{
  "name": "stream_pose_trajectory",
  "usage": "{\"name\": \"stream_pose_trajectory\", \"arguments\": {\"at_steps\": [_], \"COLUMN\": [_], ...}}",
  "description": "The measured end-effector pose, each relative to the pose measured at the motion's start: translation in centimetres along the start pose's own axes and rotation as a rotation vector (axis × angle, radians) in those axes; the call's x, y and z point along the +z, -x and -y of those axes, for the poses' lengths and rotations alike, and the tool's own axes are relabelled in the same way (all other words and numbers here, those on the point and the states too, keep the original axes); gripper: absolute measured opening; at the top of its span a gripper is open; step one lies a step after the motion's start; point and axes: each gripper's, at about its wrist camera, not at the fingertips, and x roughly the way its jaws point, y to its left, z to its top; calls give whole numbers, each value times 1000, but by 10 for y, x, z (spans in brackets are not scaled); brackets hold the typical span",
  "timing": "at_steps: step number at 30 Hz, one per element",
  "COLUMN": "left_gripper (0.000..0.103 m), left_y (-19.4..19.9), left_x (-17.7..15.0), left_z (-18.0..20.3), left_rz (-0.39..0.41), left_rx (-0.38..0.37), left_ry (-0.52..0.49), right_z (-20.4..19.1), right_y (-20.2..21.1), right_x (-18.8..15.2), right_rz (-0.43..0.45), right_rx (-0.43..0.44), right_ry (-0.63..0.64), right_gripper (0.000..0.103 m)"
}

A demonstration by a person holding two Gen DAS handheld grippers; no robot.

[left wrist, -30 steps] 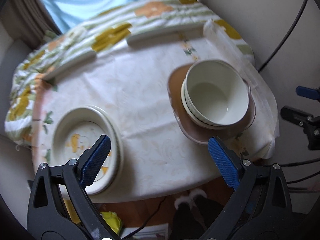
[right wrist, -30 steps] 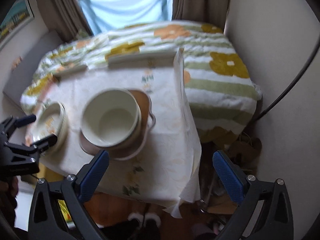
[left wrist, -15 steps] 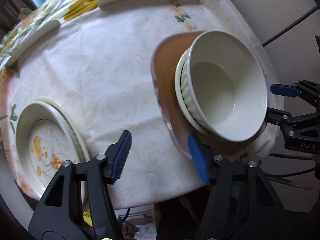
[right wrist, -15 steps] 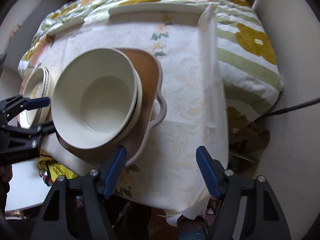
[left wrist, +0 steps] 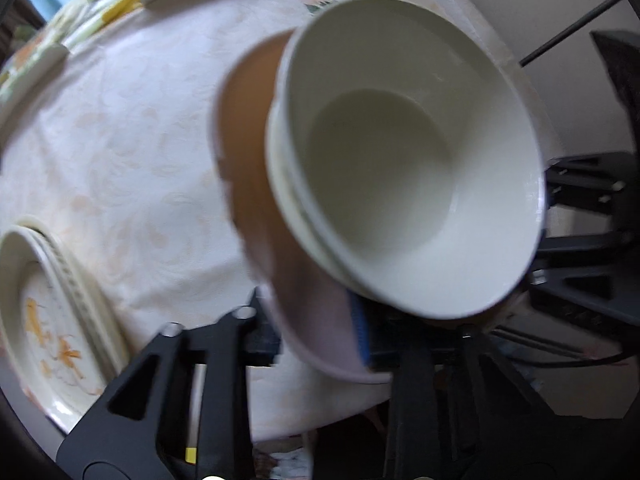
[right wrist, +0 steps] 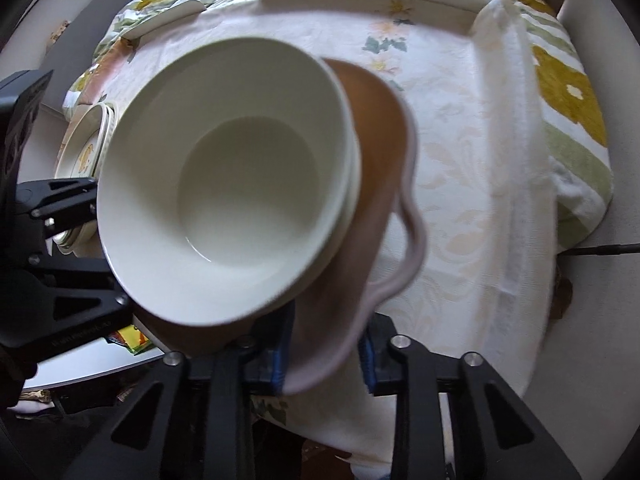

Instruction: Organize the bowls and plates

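Because the two cream bowls [left wrist: 404, 168] sit nested one inside the other on a brown dish [left wrist: 256, 140] with a pale wavy rim, anything done to the dish carries the whole stack with it. This stack stands near the front edge of the table, on the white patterned cloth [left wrist: 120, 120]. By the look of it the bowls and dish are glazed ceramic, so I judge them stiff, fairly heavy together, smooth enough to slide, and apt to chip if they knock. The bowls rest loose on the dish and could shift if it tips, so it should be kept level. The dish's rim, at two spots apart on the near side, looks like the sensible place to take hold, since the bowls' steep walls offer little to pinch.

The left gripper [left wrist: 316, 334] has just been closing, and its blue pads now stand on either side of the dish's rim at the near left, clamped on it as far as the blur allows one to tell. The right gripper [right wrist: 326, 354] has likewise just been closing and pinches the pale rim at the near right, one pad inside, one outside. Both point steeply down.

Further left on the cloth, well apart from the stack, lies a pile of plates [left wrist: 48, 312] with a yellow drawing on the top one. A flowered cloth [right wrist: 568, 92] covers the far side.
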Motion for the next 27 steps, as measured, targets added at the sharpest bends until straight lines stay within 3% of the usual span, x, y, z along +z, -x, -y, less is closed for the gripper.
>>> {"name": "stream_pose_trajectory", "arguments": {"at_steps": [11, 18, 22, 27], "left_gripper": [21, 21, 21, 21], "left_y": [10, 40, 69, 109], "left_x": [-7, -11, -21, -32], "left_z": [15, 20, 9, -28], "left_rz": [94, 175, 220, 259], "left_rx": [74, 108, 126, 134], "left_ry": [-18, -9, 16, 56], "right_z": [-5, -2, -16, -62], "right_y": [8, 30, 50, 71], "right_x": [-12, -12, -5, 15], "right_rz": [104, 161, 191, 213], "right_rx": [-37, -45, -50, -60], "right_ry": [32, 47, 73, 129], "right_gripper": [21, 21, 22, 21]}}
